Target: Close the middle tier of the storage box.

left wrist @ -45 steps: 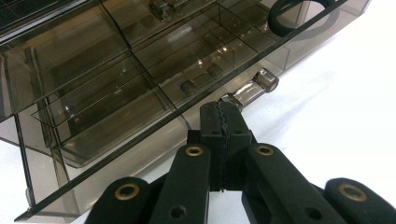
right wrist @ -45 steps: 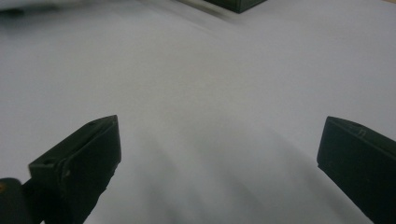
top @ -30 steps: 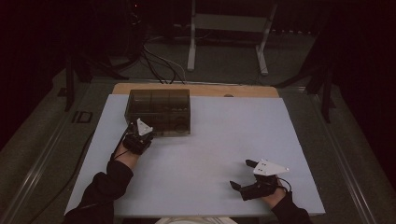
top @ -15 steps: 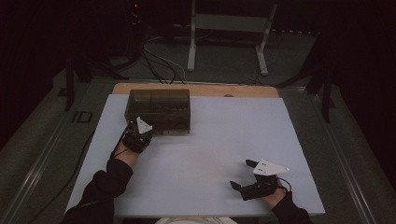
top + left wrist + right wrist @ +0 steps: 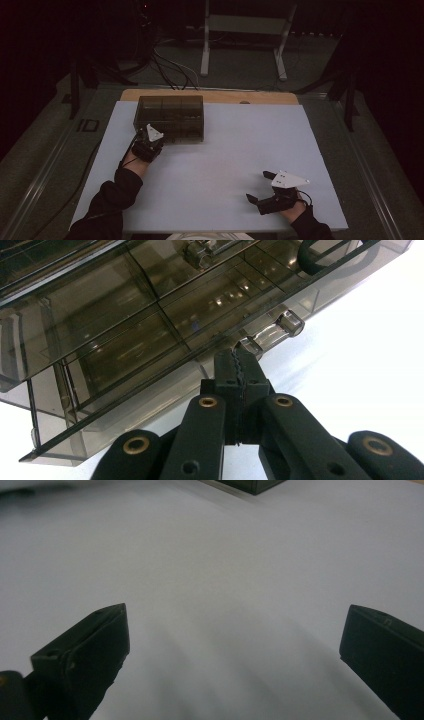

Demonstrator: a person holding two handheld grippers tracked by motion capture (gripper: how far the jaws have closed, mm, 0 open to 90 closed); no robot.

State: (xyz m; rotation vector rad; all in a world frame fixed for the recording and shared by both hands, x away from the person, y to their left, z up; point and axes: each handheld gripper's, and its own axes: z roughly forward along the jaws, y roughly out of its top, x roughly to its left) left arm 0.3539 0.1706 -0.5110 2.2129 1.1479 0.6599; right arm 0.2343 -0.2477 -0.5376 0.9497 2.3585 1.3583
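A smoky, see-through box (image 5: pixel 171 117) with inner dividers sits near the desk's (image 5: pixel 240 150) far left corner. The left tongs (image 5: pixel 239 365) are clamped shut on a small clear handle (image 5: pixel 272 332) at its front edge. The right tongs (image 5: pixel 262 187) gape open near the near right corner. The box's contents are too dim to identify.

tongs (image 5: pixel 239 371): black, brass-ringed screws, toothed pads | sleeve (image 5: pixel 120 187): black | plate (image 5: pixel 289 180): pale, three-cornered
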